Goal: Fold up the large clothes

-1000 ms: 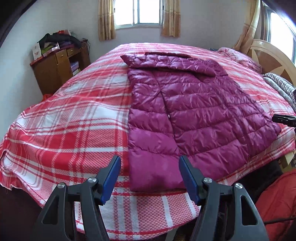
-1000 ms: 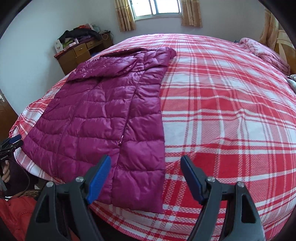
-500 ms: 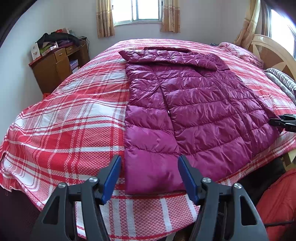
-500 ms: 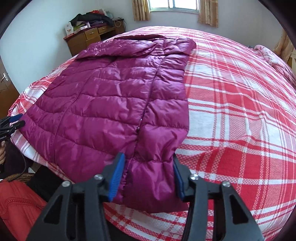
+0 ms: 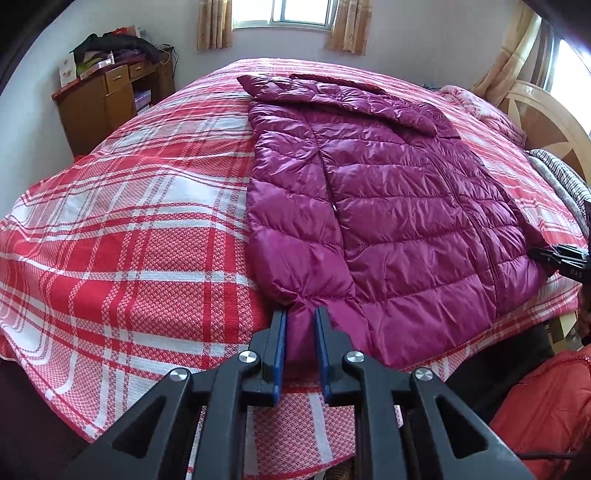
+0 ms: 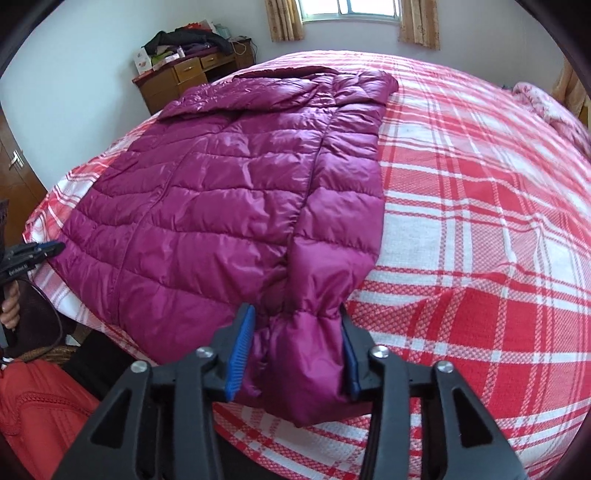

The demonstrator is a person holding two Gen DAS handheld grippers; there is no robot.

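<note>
A magenta quilted puffer jacket (image 5: 399,206) lies spread flat on the red and white plaid bedspread (image 5: 140,258), hood toward the window. My left gripper (image 5: 299,314) is at the jacket's near left hem corner. Its jaws are closing, and the blue pads pinch a fold of that fabric. My right gripper (image 6: 297,314) is at the jacket's (image 6: 221,206) near right corner, jaws closing around a bunched sleeve end that fills the gap. Each gripper shows small at the edge of the other's view: the right gripper (image 5: 554,254) and the left gripper (image 6: 44,249).
A wooden desk (image 5: 107,99) piled with clothes stands by the far wall under a curtained window (image 5: 280,14). A wooden headboard (image 5: 546,122) and bedding (image 5: 561,181) lie on the right. An orange garment (image 5: 546,413) on the person is close by the bed's near edge.
Both pairs of jaws have narrowed from wide apart to gripping the jacket's near corners. The right gripper came forward and down onto the sleeve end; the left barely moved.
</note>
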